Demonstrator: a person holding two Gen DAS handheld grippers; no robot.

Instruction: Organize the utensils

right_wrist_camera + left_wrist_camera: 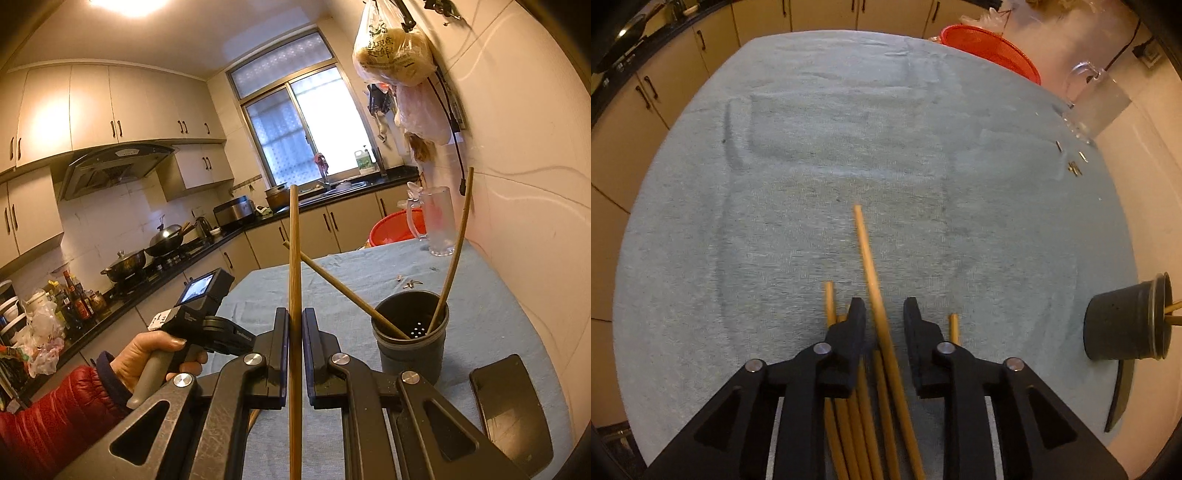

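Nearest the lens in the left wrist view, the left claw [884, 310] points steeply down over a loose pile of chopsticks [857, 417] lying on the blue cloth [820, 155] that covers the counter; its jaws stand slightly apart, one raised chopstick [868, 258] runs up through the gap, and neither pad can be seen pressing on it, so no grip is confirmed. In the right wrist view, the person's left hand [147, 358], in a red sleeve [55, 413], holds that tool's handle at the left of the frame. Centre frame, the right claw [295, 325] is closed on an upright chopstick [294, 258], pads touching it on both sides. To the right stands the dark holder cup [410, 343], upright on the cloth, with two chopsticks [343, 291] already leaning in it, one to the left and one to the right. A dark phone [513, 406] lies flat just beside the cup, nearer the camera; a clear jug [436, 221] and a red basin [391, 229] stand at the far end of the counter. Judged step: transfer of chopsticks from the pile to the cup, partly complete, with several sticks left on the cloth. Next move, as a judgement: carry the right claw's stick over the cup mouth, tip it downward, and release only once its lower end is inside the rim; the left claw must close on a single stick without dragging its neighbours.
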